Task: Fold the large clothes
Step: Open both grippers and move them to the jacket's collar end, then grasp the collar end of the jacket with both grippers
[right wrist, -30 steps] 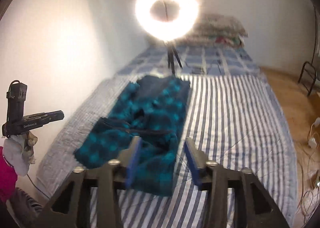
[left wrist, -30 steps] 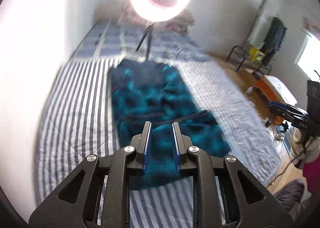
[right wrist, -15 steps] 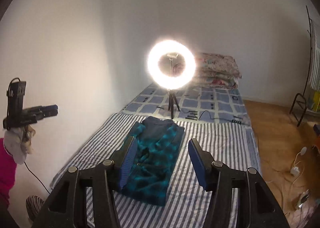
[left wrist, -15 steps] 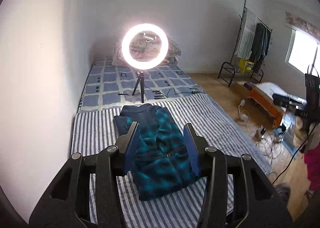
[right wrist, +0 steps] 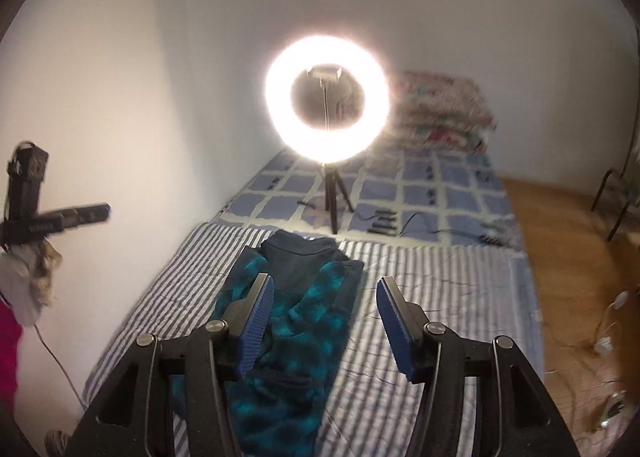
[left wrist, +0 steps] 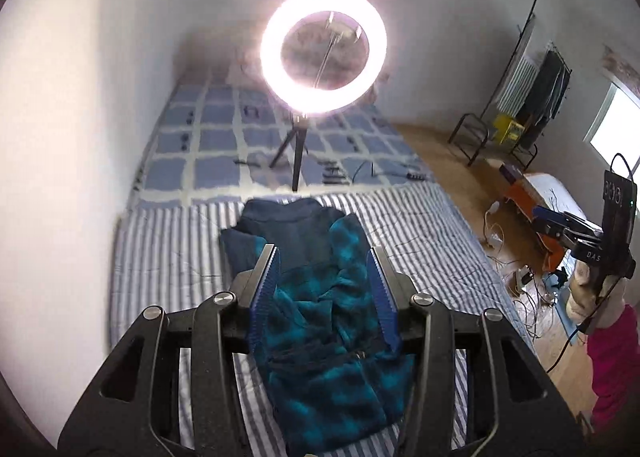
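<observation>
A teal and navy plaid garment lies folded into a long narrow strip on the striped bed sheet; it also shows in the right wrist view. My left gripper is open and empty, held well above the garment. My right gripper is open and empty, also raised above the bed, over the garment's right edge. Each gripper shows in the other's view: the right one at the far right, the left one at the far left.
A lit ring light on a small tripod stands on the bed just beyond the garment. Pillows lie at the head. The white wall runs along the left side. Wood floor, cables and a clothes rack are at right.
Both grippers have risen and pulled back from the garment, and the left one has opened wider. The garment now lies narrower, folded lengthwise.
</observation>
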A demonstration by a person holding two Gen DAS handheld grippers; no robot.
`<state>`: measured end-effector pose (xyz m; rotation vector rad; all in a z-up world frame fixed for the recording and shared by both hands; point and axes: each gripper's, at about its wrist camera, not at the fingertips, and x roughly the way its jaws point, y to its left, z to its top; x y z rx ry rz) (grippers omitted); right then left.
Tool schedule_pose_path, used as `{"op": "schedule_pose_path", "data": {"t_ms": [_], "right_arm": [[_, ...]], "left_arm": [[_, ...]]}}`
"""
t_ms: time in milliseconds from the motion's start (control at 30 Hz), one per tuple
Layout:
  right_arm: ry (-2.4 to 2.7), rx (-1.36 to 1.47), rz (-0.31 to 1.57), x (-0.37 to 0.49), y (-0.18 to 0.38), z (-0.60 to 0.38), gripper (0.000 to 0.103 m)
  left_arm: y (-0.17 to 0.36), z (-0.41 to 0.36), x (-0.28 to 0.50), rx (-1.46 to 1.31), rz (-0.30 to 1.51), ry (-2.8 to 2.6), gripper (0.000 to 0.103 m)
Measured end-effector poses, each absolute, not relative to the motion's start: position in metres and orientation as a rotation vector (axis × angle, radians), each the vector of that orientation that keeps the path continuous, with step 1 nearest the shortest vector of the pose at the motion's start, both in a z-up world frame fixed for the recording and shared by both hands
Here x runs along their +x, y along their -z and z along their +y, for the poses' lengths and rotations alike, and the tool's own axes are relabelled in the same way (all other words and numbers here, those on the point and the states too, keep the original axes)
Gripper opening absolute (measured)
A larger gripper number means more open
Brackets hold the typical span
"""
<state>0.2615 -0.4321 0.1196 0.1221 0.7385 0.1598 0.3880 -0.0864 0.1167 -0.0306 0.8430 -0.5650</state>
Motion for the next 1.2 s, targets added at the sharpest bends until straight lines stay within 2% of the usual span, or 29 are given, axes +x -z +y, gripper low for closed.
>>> {"op": "schedule_pose_path", "data": {"t_ms": [333,533,867,1200], "right_arm": [[-0.226,0.193,0.882,0.407,0.012,-0.429,0.056],[-0.251,0.221,0.939,0.463,0.06,-0.424,0.056],[-0.257,0.295,1.037,0.542,0.123,-0.414,0.057],[-0.236,0.296,1.089,0.57,0.164,-0.395,0.057]], "left_arm": [[0.03,-0.117,0.526,-0.093,1.027,0.516,0.046],[0.086,-0.126,0.584,-0.131,1.102,0.493,0.046],[0.144,-0.128,0.66,-0.196,1.178,0.437,0.047],[0.174,-0.134,0.681,-0.189,1.197,0.409,0.047]]}}
